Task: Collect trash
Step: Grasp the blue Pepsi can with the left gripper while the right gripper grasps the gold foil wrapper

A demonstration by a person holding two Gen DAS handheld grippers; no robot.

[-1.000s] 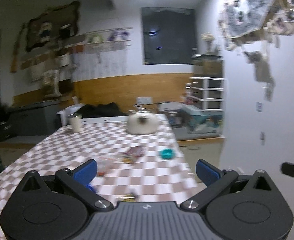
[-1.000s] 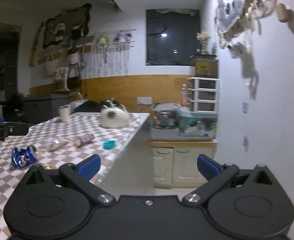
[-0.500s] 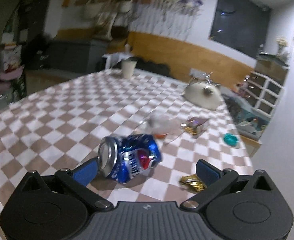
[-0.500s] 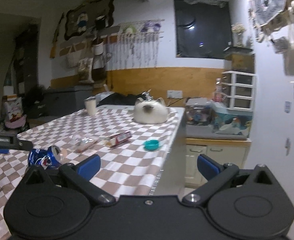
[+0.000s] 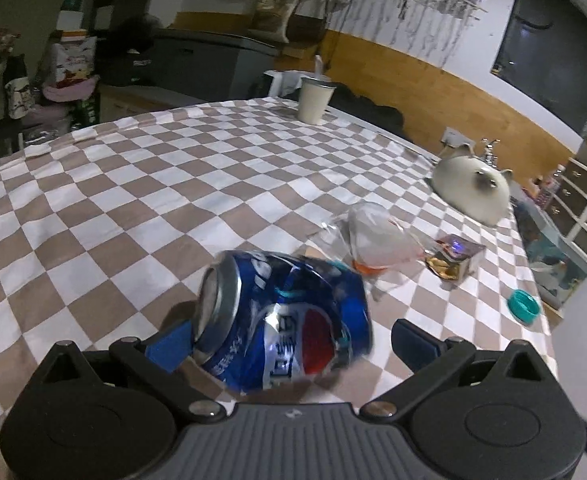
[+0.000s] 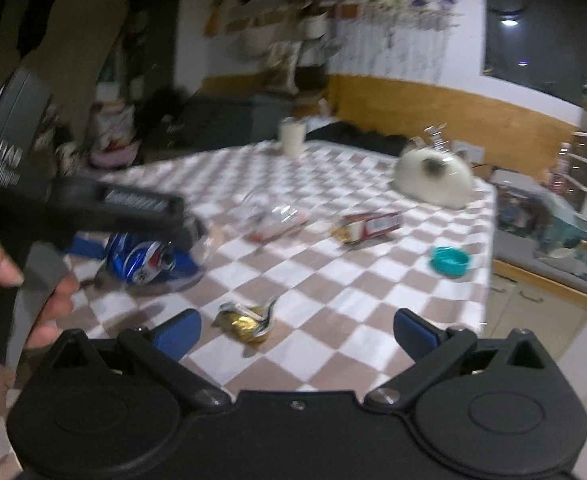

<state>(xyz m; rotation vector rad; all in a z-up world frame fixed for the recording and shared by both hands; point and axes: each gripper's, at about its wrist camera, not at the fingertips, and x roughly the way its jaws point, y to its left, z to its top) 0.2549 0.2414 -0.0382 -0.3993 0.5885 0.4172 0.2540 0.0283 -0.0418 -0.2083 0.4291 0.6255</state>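
left wrist view looks across the checkered tabletop (image 5: 141, 184), the largest thing here, covered in a brown and white cloth. on its far right side lies a cream-coloured cat (image 5: 471, 192), and near the far edge stands a pale cup (image 5: 313, 100). the left gripper (image 5: 289, 340) has its jaws spread wide around a crushed blue can (image 5: 285, 320), which lies on its side on the cloth between the blue pads; whether the pads touch it cannot be told. just beyond the can sits a crumpled clear plastic wrapper (image 5: 373, 240), then a small shiny box (image 5: 455, 258), and near the right edge a teal bottle cap (image 5: 524, 306). in the right wrist view the right gripper (image 6: 295, 332) hangs over the cloth with jaws wide and nothing between them; a gold foil wrapper (image 6: 247, 320) lies just ahead of it. a hand (image 6: 25, 280) grips the other tool at the left, over the can (image 6: 149, 260).
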